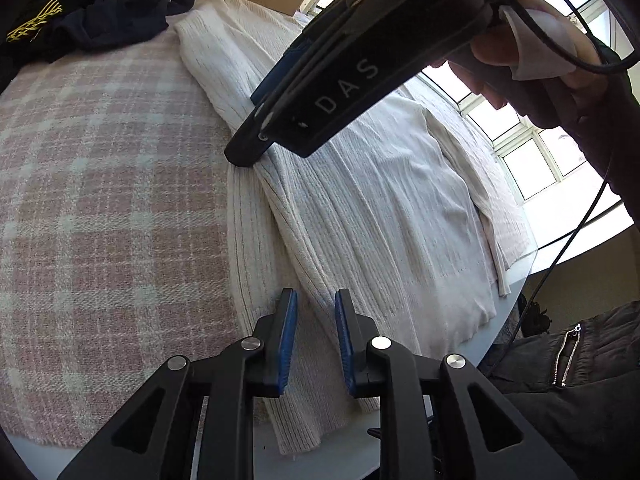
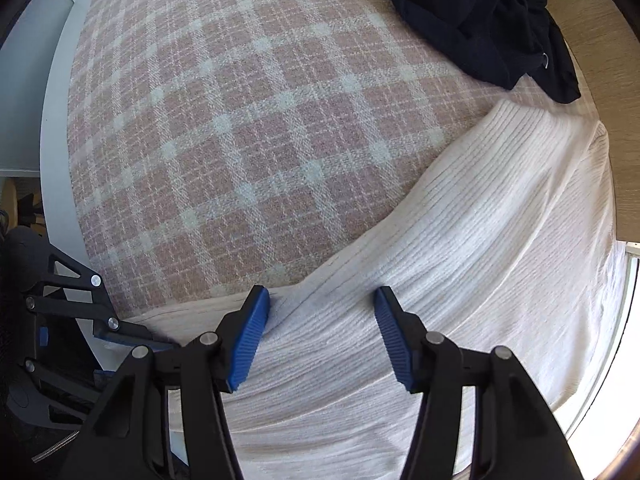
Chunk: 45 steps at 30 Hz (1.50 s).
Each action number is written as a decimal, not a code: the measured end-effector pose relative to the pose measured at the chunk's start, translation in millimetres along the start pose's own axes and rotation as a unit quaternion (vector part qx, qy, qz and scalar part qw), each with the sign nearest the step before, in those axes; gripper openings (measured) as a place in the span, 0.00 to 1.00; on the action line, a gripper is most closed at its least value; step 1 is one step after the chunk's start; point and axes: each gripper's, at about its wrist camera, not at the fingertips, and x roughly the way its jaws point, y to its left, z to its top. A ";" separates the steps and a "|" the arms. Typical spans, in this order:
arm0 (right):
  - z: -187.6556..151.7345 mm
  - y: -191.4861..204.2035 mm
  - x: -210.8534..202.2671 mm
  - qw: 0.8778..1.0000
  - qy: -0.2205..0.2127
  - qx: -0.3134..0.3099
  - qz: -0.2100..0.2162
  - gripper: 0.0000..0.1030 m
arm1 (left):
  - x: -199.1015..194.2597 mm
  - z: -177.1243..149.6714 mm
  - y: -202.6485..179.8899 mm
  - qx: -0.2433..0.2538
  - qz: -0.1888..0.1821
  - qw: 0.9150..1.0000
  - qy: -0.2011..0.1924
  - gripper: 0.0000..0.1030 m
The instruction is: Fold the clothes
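A cream ribbed knit sweater (image 1: 380, 200) lies spread on a pink plaid blanket (image 1: 100, 184); a sleeve is folded along its left side. My left gripper (image 1: 316, 300) is open, its blue pads over the sweater's hem near the table's front edge. My right gripper (image 1: 252, 148) shows in the left wrist view, held by a hand, its tip pressing down on the folded sleeve edge. In the right wrist view the right gripper (image 2: 320, 300) is open over the sweater (image 2: 460, 240), empty. The left gripper (image 2: 100, 320) shows at lower left there.
A crumpled dark navy garment (image 1: 92, 12) with yellow print lies at the blanket's far corner, also in the right wrist view (image 2: 480, 12). The white table edge (image 2: 56, 140) runs along the blanket (image 2: 240, 120). A dark jacket (image 1: 572, 360) lies beside the table. Bright windows are behind.
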 end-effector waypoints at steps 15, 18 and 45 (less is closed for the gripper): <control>-41.5 -101.4 -28.6 0.977 -0.078 0.153 0.124 0.09 | -9.9 2.3 18.2 0.012 -0.040 0.999 0.017 0.20; -54.2 -118.9 -31.5 0.962 -0.105 0.196 0.157 0.09 | -20.1 14.2 30.0 0.006 -0.031 0.999 0.004 0.25; -48.4 -92.0 6.5 0.928 -0.141 0.305 0.162 0.09 | 35.0 121.8 40.9 0.116 -0.088 0.988 0.057 0.38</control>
